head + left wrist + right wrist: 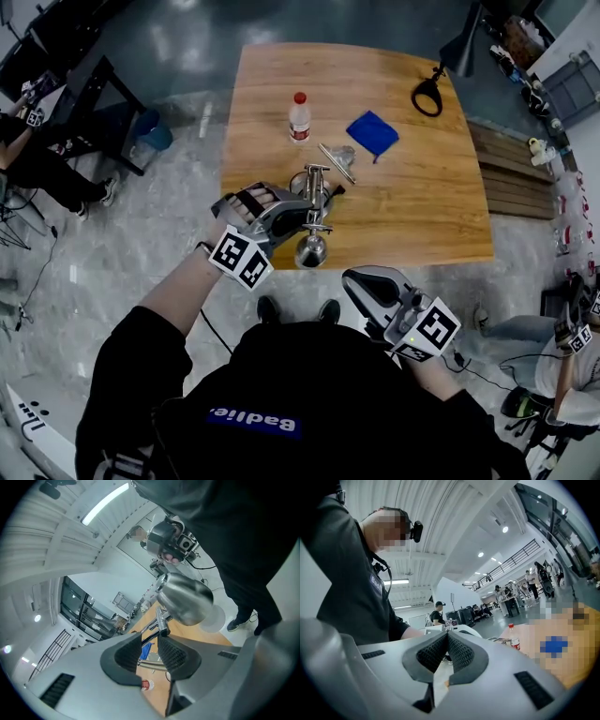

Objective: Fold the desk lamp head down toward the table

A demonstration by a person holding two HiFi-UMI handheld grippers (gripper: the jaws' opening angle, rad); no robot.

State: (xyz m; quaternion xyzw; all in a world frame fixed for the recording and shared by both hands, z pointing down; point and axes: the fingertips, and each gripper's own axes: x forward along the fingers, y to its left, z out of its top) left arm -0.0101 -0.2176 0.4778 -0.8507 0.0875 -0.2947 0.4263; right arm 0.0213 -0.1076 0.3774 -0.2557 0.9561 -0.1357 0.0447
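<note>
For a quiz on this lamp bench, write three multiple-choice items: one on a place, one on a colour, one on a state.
1. In the head view, the bottle stands where relative to the cloth?
A. To its left
B. To its right
C. On top of it

2. What colour is the bottle's cap?
A. Green
B. White
C. Red

3. How do the right gripper's jaws stand?
A. Wide apart
B. Together, with nothing between them
C. Clamped on the bottle

Answers: 1 A, as bare wood shows between the two. 2 C, as the cap is plainly red. 3 B, as the right gripper view shows the pads meeting at their tips.
</note>
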